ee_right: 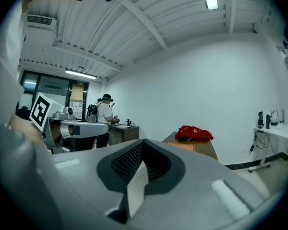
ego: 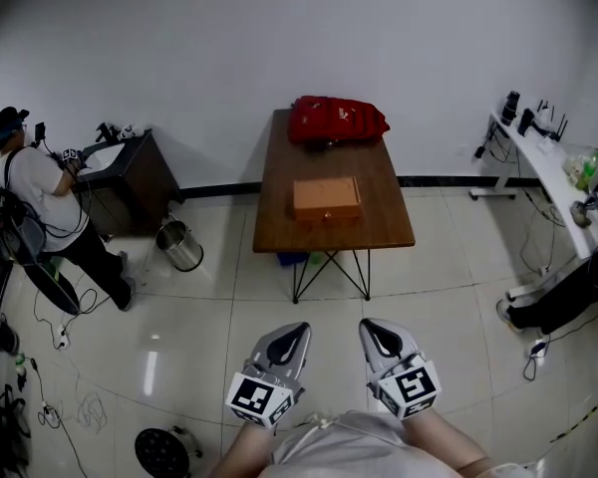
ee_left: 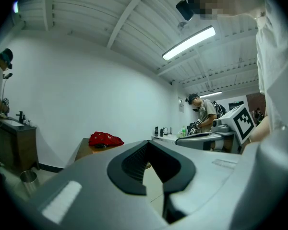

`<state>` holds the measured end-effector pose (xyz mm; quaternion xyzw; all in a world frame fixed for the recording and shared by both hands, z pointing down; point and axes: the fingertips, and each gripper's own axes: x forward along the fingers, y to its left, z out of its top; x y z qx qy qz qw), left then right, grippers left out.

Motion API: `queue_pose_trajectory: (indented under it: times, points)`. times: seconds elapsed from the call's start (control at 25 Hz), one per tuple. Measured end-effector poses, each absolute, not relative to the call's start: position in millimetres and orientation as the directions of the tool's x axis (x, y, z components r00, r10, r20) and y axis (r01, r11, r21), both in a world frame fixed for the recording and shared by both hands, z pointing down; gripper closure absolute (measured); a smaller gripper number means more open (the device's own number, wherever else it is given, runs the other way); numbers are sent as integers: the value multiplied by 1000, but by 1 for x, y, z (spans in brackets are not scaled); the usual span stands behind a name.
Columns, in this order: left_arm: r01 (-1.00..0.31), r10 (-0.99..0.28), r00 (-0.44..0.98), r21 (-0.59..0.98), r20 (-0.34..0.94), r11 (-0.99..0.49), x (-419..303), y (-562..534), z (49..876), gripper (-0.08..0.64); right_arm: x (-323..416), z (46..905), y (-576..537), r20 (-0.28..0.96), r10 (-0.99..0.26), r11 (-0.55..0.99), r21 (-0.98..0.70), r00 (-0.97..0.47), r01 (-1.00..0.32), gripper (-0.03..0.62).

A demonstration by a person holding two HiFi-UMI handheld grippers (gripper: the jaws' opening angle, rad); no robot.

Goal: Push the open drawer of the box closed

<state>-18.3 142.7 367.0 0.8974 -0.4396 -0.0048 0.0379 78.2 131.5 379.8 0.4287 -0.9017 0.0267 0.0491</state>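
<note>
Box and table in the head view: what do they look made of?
Box: looks like light orange-brown wood or fibreboard, matt, with plain flat panels; I cannot tell which. Table: darker brown wood-look top with a slight sheen, on thin black legs, probably metal rod.

Dim, fisheye-warped views; bright ceiling tube (ee_left: 188, 43), glare on floor (ego: 151, 366), dark corners.

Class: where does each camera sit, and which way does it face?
Head view: on the head, facing down at table and box; left gripper and right gripper show.
Left gripper view: on that gripper, along its shut jaws, toward the table.
Right gripper view: same, on the right gripper.
All share the red bag.
</note>
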Motion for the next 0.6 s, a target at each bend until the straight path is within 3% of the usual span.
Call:
queue_pose_trajectory:
  times: [0.6]
  points:
    - [-785, -786, 618, 72, 21, -615, -19, 144, 367, 555, 75, 382, 137, 119, -768, 634, 4, -630, -773, 584]
